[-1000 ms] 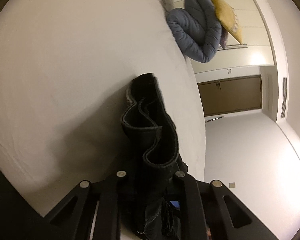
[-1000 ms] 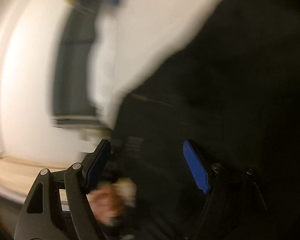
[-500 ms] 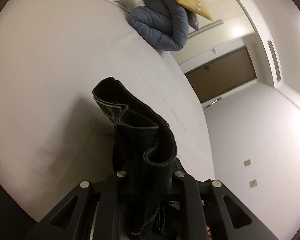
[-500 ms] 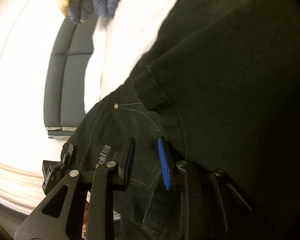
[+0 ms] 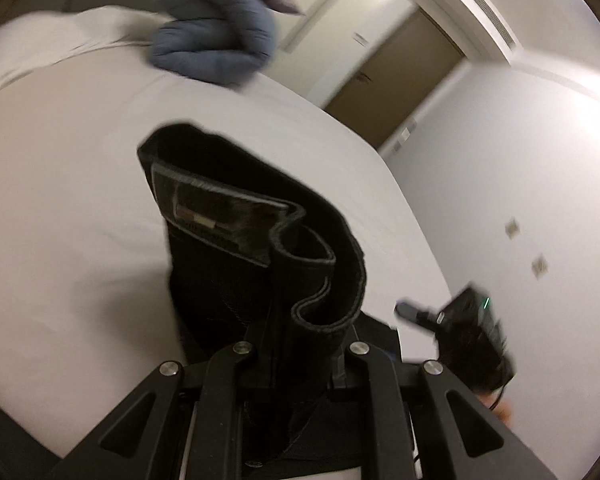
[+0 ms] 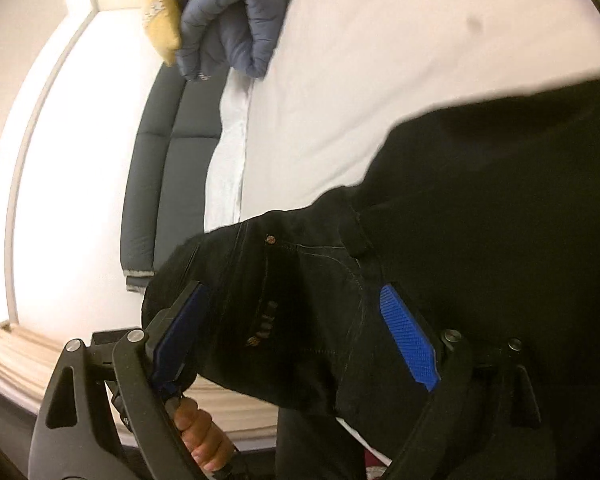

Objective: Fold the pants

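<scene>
- The left tongs (image 5: 300, 344) are nearly closed, pinching a bunched fold of the black denim pants (image 5: 260, 248) at the waistband; the cloth stands up out of the jaws, and a leather patch (image 5: 224, 220) faces the left wrist camera.
- The right tongs (image 6: 300, 336) stand wide apart, their jaws having just been opening; the blue ribbed pads (image 6: 408, 340) flank the pants (image 6: 320, 300) near a copper rivet (image 6: 271, 239) without pressing on them, so the cloth lies loosely between.
- In the right wrist view, a hand (image 6: 198, 436) grips a handle below the left-side finger.
- In the left wrist view, a blurred black device with a small green light (image 5: 472, 336) shows at the right edge.
- The pants hang over the white bed (image 5: 60, 200), held up off the sheet by the left tongs.
- At the far end of the bed lie a rolled grey-blue padded quilt (image 5: 216, 44) and a yellow cushion (image 6: 162, 28) against it.
- A dark grey headboard (image 6: 164, 168) runs along the bed's side; a brown door (image 5: 392, 80) stands in the wall beyond.
</scene>
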The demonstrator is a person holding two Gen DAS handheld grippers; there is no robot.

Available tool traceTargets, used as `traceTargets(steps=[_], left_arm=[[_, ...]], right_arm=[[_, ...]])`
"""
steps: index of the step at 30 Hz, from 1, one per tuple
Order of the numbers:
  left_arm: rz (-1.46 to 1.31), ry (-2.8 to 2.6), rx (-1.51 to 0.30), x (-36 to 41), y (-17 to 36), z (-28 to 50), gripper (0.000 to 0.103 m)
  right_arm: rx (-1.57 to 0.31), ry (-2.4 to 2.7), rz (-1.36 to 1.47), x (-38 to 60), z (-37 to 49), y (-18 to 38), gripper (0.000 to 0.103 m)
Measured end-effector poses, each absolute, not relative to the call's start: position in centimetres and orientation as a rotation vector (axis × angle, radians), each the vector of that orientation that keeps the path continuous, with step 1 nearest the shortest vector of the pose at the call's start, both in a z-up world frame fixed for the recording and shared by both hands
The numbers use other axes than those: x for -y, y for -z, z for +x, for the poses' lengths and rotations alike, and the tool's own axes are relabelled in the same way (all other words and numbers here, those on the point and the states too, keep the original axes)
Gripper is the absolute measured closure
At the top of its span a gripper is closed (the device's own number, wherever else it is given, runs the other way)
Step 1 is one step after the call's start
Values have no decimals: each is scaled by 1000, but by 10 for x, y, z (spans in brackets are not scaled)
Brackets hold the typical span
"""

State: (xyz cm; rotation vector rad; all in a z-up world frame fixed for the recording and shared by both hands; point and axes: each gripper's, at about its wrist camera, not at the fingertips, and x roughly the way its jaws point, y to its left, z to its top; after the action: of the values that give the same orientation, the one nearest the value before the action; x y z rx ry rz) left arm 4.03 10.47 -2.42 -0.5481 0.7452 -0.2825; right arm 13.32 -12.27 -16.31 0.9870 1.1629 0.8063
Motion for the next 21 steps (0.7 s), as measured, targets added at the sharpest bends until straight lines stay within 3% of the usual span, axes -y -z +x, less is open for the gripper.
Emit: traceTargets(steps=[10, 17, 19, 21], left_arm=[[-95, 400, -926, 56, 71, 46, 88], [62, 424, -962, 95, 90, 35, 87], [86, 421, -955, 98, 88, 32, 87], [124, 417, -945, 104, 86, 28, 87]], right_arm=[[-1146, -834, 947, 205, 118, 137, 14], [-1204, -778, 844, 223, 107, 156, 14], [-1206, -747, 831, 224, 108, 164, 18], [-1224, -714, 818, 226, 108, 174, 35]])
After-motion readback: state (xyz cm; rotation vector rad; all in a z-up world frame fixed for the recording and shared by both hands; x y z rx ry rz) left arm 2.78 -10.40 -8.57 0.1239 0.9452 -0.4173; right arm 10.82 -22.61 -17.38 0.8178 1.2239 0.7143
